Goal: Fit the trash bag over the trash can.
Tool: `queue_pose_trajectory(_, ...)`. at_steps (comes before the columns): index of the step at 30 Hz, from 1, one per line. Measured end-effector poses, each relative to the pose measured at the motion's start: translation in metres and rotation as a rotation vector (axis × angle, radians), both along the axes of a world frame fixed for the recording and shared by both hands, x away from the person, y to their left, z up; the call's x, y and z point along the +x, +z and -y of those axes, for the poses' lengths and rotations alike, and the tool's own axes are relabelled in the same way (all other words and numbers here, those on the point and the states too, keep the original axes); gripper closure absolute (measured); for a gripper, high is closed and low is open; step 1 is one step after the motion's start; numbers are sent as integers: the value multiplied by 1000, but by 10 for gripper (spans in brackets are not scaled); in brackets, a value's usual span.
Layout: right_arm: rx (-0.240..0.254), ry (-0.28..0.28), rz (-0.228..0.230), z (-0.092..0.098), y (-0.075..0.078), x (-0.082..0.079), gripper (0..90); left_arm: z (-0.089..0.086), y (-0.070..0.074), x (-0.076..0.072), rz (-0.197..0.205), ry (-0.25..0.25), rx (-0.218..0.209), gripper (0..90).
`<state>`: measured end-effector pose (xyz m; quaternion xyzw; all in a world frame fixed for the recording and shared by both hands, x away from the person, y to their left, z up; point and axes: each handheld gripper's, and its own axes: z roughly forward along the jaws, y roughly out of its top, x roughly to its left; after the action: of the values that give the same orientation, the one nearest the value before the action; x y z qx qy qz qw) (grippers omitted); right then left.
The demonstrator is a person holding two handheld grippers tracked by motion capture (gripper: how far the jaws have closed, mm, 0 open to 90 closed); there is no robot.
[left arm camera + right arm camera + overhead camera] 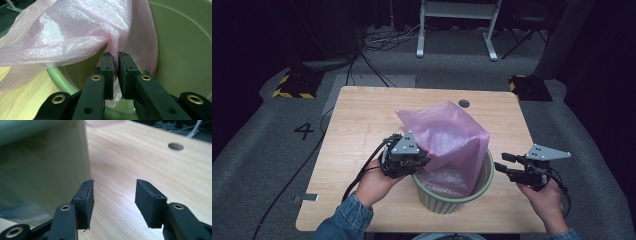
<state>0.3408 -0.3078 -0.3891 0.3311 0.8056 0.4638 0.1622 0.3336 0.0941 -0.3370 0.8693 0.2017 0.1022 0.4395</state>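
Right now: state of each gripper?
Left gripper: shut on the pink plastic bag, pinching its film at the green bin rim.
Right gripper: open, holding nothing, beside the bin over the table.

Left hand-held gripper (116, 63) clamped, right (113, 202) agape

Denim sleeves (343, 220); black jaws with brass rivets (96, 77), grey plates (406, 144).
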Motion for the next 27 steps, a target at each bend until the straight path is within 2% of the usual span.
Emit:
queue_pose_trajectory(3, 19, 17, 20, -2, 19, -2, 483, -1, 0, 2, -11, -2, -16, 827)
queue_pose_trajectory(7, 59, 49, 17, -6, 42, -1, 444, -1, -2, 2, -15, 0, -30, 824)
queue_pose_trajectory(9, 60, 61, 27, -11, 51, 0, 431, -2, -2, 1, -17, 3, -42, 819)
queue_pose_trajectory(15, 117, 113, 40, -24, 74, 5, 403, -3, -3, -1, -16, 7, -42, 820)
queue_pose_trajectory(21, 96, 121, 74, -46, 88, 15, 396, -2, -3, -2, -17, 2, -44, 820)
queue_pose_trajectory(24, 65, 125, 66, -60, 89, 23, 387, -2, -2, -2, -14, 1, -48, 819)
queue_pose_trajectory(27, 24, 145, 80, -75, 90, 26, 387, -5, -1, -3, -5, 10, -55, 796)
